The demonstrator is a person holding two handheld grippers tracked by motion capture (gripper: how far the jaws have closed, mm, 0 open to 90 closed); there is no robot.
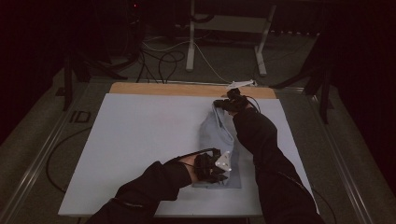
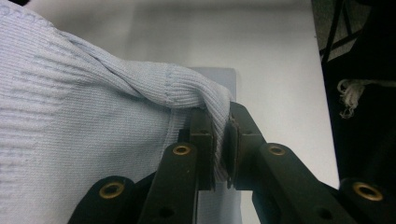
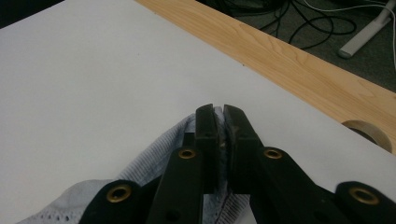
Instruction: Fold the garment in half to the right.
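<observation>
High view looking forward and down over the white table (image 1: 140, 140), claw views close above it, sharing the blue knit cloth (image 1: 219, 135)

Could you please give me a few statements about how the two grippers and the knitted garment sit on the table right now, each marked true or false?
1. The left gripper is shut on a ribbed edge of the light blue knitted garment. True.
2. The right gripper stands wide open above the garment. False: its jaws are closed on a fold of the knit.
3. The garment lies on the white board towards its right side. True.
4. The two grippers hold the garment at the same end. False: the left one grips the near end, the right one the far end.
5. A strip of light wood runs along the board's far edge. True.
</observation>
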